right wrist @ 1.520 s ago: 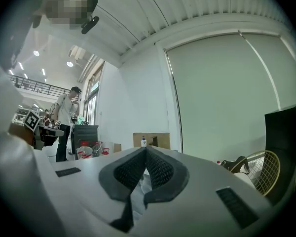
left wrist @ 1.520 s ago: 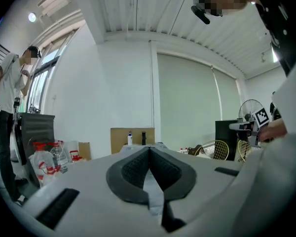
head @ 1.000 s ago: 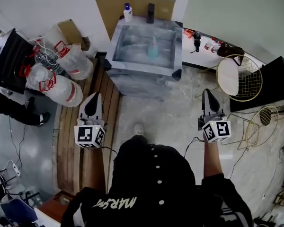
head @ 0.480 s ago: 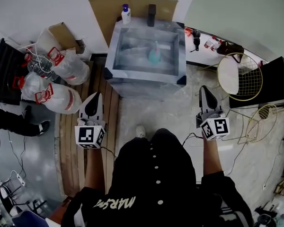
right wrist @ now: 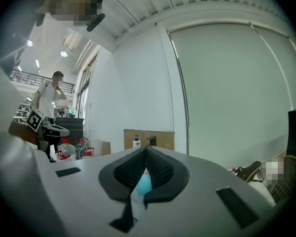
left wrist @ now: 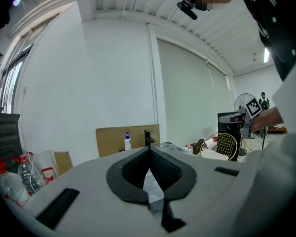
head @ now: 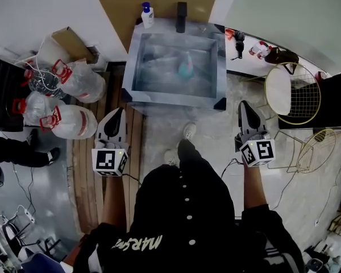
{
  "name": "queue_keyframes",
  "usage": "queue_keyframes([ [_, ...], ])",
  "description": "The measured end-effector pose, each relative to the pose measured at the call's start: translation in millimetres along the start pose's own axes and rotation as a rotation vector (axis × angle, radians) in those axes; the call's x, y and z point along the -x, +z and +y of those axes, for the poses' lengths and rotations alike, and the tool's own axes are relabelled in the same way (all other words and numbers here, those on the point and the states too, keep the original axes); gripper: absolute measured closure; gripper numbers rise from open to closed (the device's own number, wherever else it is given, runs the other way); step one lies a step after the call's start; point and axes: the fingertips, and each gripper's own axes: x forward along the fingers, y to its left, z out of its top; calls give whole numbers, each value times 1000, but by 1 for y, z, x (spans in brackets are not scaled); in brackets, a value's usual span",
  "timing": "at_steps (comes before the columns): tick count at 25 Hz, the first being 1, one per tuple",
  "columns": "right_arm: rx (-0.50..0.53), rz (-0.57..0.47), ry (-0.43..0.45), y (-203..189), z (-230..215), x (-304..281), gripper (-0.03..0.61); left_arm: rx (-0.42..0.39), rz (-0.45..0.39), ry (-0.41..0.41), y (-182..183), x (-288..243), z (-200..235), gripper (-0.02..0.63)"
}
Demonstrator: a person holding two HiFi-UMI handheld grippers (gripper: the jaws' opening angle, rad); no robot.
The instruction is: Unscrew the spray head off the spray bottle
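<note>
Closed and empty, both pairs of jaws meet at their tips with nothing between them. The left gripper (head: 119, 111) and right gripper (head: 244, 104) are carried side by side, pointing roughly level toward the basin (head: 173, 98). That looks like a carrying pose for walking up rather than one for working, since neither tool is near anything to grasp. Their shells are smooth pale grey plastic, and the inner pads are black and ribbed.

Just short of the basin, on its left side, worn wooden boards (head: 85, 175) lie along the mottled stone floor. Clear plastic water jugs (head: 74, 121) with red handles are heaped beside them. To the basin's right stands a round gold wire chair (head: 290, 90).

The basin is square and grey with dark corner caps, and its inside looks glossy and streaked.

The spray bottle (head: 185, 66) sits inside the basin toward its far right. It is a teal body narrowing to a paler head, well apart from both grippers. Whether it stands upright or leans I cannot tell. The right gripper view catches a patch of teal through the pad gap, so that tool seems lined up on the bottle.

On the basin's far rim stand a white pump bottle (head: 147, 16) with a blue top and a black block-like fixture (head: 182, 10). A sheet of brown cardboard (head: 119, 7) leans against the white wall behind them.

The unscrewing has not begun.
</note>
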Motion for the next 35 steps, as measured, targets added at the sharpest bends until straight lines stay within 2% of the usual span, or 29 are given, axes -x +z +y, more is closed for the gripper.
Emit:
queue_keyframes([
  [3,-10,-2,22,-2,-20,-34,568,-16,6,-23,6,-38,0,592],
  [7,-9,12,97,-2,-37,-84,568,-143,9,-190,17,-97,-34,592],
  [10,27,57,157,-7,-49,-123,568,-178,65,-268,14,-146,-53,592],
  [14,56,93,205,-13,-69,-160,568,-138,117,-269,9,-199,-53,592],
  [18,50,132,269,-28,-79,-182,568,-124,150,-255,0,-227,-47,592],
  [22,52,195,317,-48,-78,-198,568,-121,207,-259,-23,-244,-38,591],
  [25,53,238,331,-63,-77,-209,568,-121,249,-296,-45,-257,-33,591],
  [29,57,278,334,-82,-72,-221,568,-166,292,-412,-75,-283,-36,591],
  [35,26,297,284,-103,-62,-241,568,-215,297,-644,-116,-330,-53,588],
])
